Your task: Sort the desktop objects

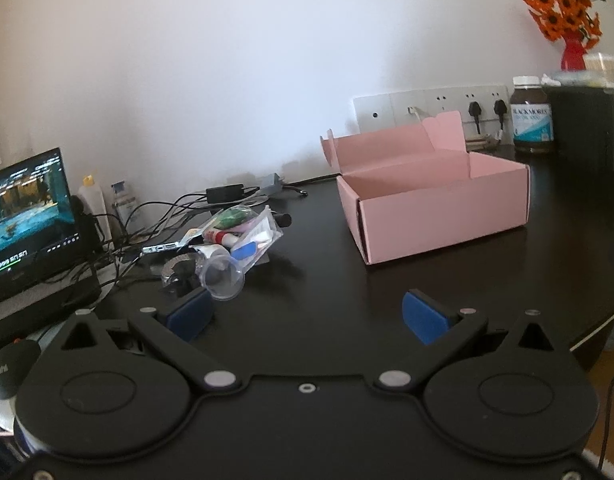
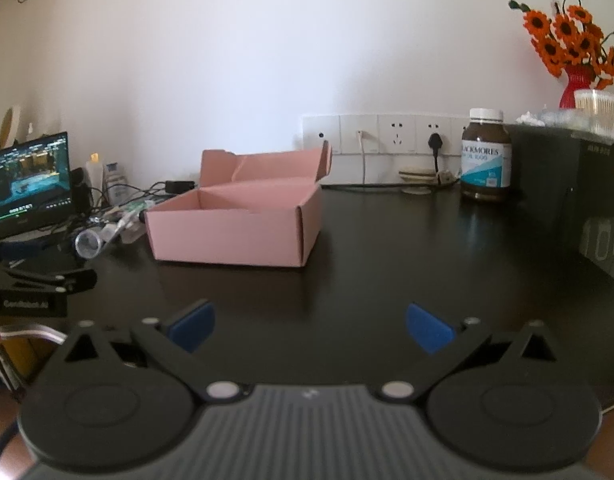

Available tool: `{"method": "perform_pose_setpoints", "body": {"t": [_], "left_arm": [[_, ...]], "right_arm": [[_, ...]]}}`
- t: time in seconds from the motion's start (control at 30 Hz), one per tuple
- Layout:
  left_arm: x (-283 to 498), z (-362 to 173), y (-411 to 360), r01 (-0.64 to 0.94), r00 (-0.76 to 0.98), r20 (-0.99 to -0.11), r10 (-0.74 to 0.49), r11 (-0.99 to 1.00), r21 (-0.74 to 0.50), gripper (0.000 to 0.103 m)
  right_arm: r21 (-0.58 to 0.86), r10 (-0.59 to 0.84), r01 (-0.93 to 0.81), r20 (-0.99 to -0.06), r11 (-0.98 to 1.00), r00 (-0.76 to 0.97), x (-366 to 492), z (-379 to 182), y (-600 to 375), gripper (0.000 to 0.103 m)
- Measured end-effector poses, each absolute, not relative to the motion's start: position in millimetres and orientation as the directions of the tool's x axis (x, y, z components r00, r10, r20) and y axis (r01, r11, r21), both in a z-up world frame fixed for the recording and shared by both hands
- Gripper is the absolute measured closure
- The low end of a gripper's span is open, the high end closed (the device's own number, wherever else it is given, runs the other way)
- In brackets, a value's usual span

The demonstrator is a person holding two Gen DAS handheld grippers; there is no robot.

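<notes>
From the left wrist camera, the left gripper point(image 1: 307, 316) hovers over a dark round desk point(image 1: 327, 300), its blue-padded fingers point(image 1: 425, 320) spread wide and holding nothing. A heap of small items in clear plastic bags point(image 1: 231, 240) lies ahead to the left, beside tangled black cables point(image 1: 147, 220); an open pink cardboard box point(image 1: 435, 204) sits well apart to the right.

From the right wrist camera, the right gripper point(image 2: 310, 326) is likewise spread and empty, facing the pink box point(image 2: 235, 232), the heap point(image 2: 107, 232) just left of it. A brown supplement bottle point(image 2: 485, 160) stands near the wall sockets point(image 2: 387, 136).
</notes>
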State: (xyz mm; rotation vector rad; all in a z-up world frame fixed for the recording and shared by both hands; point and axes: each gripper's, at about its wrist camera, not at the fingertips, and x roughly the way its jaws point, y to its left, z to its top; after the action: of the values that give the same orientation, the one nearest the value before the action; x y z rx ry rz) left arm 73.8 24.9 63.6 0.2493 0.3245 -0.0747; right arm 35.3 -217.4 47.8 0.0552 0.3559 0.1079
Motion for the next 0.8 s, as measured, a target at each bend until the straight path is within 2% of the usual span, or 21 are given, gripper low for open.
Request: {"method": "perform_pose_setpoints", "body": {"t": [0.33, 0.63, 0.8], "left_arm": [[81, 64, 27, 0.124, 0.948, -0.315, -0.047, 0.966, 0.227, 0.0], [94, 69, 32, 0.131, 0.932, -0.357, -0.064, 0.977, 0.167, 0.0], [102, 73, 34, 0.114, 0.933, -0.358, -0.039, 0.975, 0.19, 0.0]], "right_arm": [[0.093, 0.122, -0.094, -0.367, 0.991, 0.922, 50, 47, -219, 0.001], [0.079, 0.12, -0.098, -0.37, 0.992, 0.921, 64, 50, -218, 0.001], [0.1, 0.13, -0.099, -0.373, 0.99, 0.919, 70, 54, -222, 0.001]]}}
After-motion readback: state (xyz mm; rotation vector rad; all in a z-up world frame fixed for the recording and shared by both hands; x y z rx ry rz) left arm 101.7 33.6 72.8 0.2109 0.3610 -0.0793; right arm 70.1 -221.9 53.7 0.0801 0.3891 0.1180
